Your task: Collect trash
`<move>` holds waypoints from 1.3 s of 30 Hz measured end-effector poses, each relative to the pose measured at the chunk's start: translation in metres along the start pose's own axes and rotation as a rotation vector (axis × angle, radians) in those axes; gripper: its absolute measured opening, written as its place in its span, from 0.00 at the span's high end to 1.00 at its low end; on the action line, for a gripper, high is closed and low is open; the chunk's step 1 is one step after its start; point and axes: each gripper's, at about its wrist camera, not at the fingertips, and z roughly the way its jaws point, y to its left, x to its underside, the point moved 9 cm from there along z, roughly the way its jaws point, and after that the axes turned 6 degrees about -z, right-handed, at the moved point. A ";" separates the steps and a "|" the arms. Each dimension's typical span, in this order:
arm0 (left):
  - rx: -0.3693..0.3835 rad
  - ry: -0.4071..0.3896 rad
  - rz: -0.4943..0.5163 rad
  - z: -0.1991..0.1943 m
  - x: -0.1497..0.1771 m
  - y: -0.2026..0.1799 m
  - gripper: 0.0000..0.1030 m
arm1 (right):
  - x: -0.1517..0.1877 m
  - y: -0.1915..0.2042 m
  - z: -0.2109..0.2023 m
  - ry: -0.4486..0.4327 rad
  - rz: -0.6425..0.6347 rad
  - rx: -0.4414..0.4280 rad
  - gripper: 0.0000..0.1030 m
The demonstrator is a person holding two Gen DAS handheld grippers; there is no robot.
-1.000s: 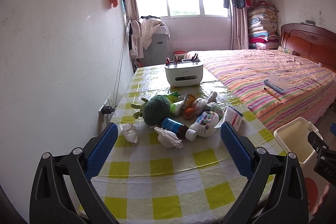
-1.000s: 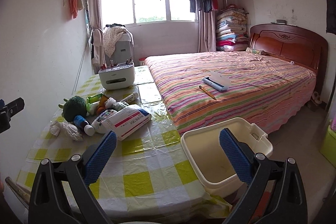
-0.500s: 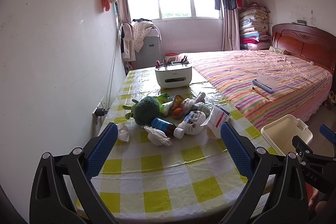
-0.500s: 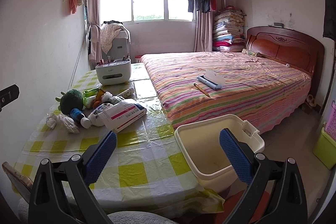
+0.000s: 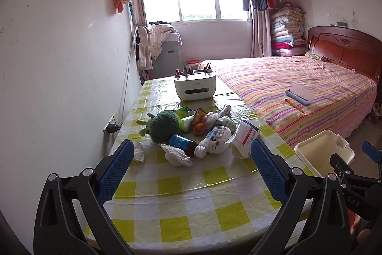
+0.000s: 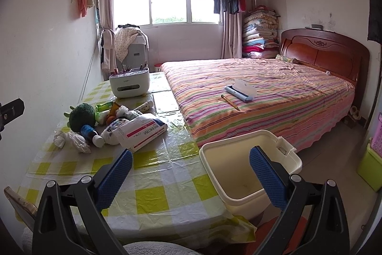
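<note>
Covering the table (image 5: 181,185), yellow-checked cloth meets a striped bed (image 6: 262,97); both tools (image 5: 191,169) (image 6: 190,170) gape empty

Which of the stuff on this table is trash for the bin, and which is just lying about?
Job:
crumpled tissues
cream bin

Lying about:
broccoli plush
brown bottle
medicine box
white organiser

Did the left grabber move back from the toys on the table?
Yes. The left gripper pulled back toward the table's near edge; the green plush now sits farther ahead of it, with more tablecloth showing.
</note>
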 end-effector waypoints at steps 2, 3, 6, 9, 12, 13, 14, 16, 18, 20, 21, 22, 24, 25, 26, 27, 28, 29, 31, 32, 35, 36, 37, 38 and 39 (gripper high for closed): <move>-0.006 -0.001 0.001 0.000 -0.001 0.001 0.06 | 0.000 0.000 0.000 0.003 0.002 -0.001 0.07; -0.006 0.000 0.001 0.001 0.000 0.000 0.06 | 0.000 0.000 0.000 0.004 0.001 -0.003 0.07; -0.010 0.001 0.002 0.001 0.000 0.000 0.06 | 0.000 -0.001 0.000 0.005 0.004 -0.004 0.07; -0.011 0.003 0.002 0.002 0.001 0.000 0.06 | -0.001 0.000 0.001 0.004 0.005 -0.007 0.07; -0.008 0.005 0.001 0.002 0.002 -0.001 0.06 | -0.001 -0.001 0.001 0.009 0.005 -0.010 0.07; -0.008 0.005 0.001 0.002 0.002 -0.001 0.06 | -0.001 -0.001 0.002 0.010 0.005 -0.010 0.07; -0.010 0.005 0.002 0.002 0.002 -0.001 0.06 | -0.001 -0.001 0.002 0.010 0.005 -0.011 0.07; -0.009 0.007 0.003 0.003 0.003 -0.001 0.06 | 0.000 0.000 0.003 0.011 0.005 -0.013 0.07; -0.009 0.008 0.004 0.004 0.003 -0.001 0.06 | 0.000 0.000 0.003 0.012 0.007 -0.016 0.07; -0.012 0.011 0.003 0.005 0.004 -0.001 0.06 | -0.001 0.001 0.005 0.011 0.004 -0.018 0.07; -0.013 0.012 0.003 0.006 0.004 -0.001 0.06 | 0.000 0.001 0.006 0.012 0.004 -0.022 0.07; -0.013 0.014 0.002 0.006 0.005 0.000 0.06 | -0.001 0.002 0.007 0.014 0.006 -0.025 0.07; -0.016 0.017 -0.001 0.008 0.005 0.000 0.06 | -0.001 0.002 0.008 0.013 0.007 -0.028 0.07; -0.017 0.018 -0.002 0.009 0.006 0.000 0.06 | -0.001 0.003 0.009 0.014 0.006 -0.029 0.07; -0.017 0.019 -0.004 0.009 0.006 0.001 0.06 | -0.001 0.003 0.009 0.014 0.006 -0.030 0.07; -0.017 0.020 -0.003 0.009 0.006 0.001 0.06 | -0.002 0.004 0.009 0.012 0.006 -0.032 0.07; -0.018 0.021 -0.003 0.010 0.006 0.001 0.06 | -0.002 0.004 0.010 0.011 0.004 -0.033 0.07; -0.019 0.022 -0.002 0.011 0.007 0.001 0.06 | -0.002 0.005 0.010 0.011 0.002 -0.034 0.07; -0.021 0.023 0.002 0.012 0.007 0.002 0.06 | -0.003 0.006 0.011 0.011 0.001 -0.037 0.07; -0.023 0.024 0.003 0.013 0.008 0.002 0.06 | -0.003 0.006 0.012 0.012 0.000 -0.039 0.07; -0.024 0.031 -0.001 0.015 0.008 0.003 0.06 | -0.003 0.009 0.015 0.015 -0.003 -0.045 0.07; -0.025 0.033 -0.003 0.015 0.008 0.004 0.06 | -0.004 0.009 0.015 0.016 -0.005 -0.047 0.07; -0.026 0.035 -0.005 0.016 0.008 0.005 0.06 | -0.005 0.010 0.016 0.015 -0.005 -0.050 0.07; -0.027 0.037 -0.007 0.017 0.008 0.006 0.06 | -0.006 0.011 0.017 0.015 -0.005 -0.053 0.07; -0.028 0.040 -0.008 0.019 0.008 0.006 0.06 | -0.007 0.012 0.018 0.014 -0.005 -0.055 0.07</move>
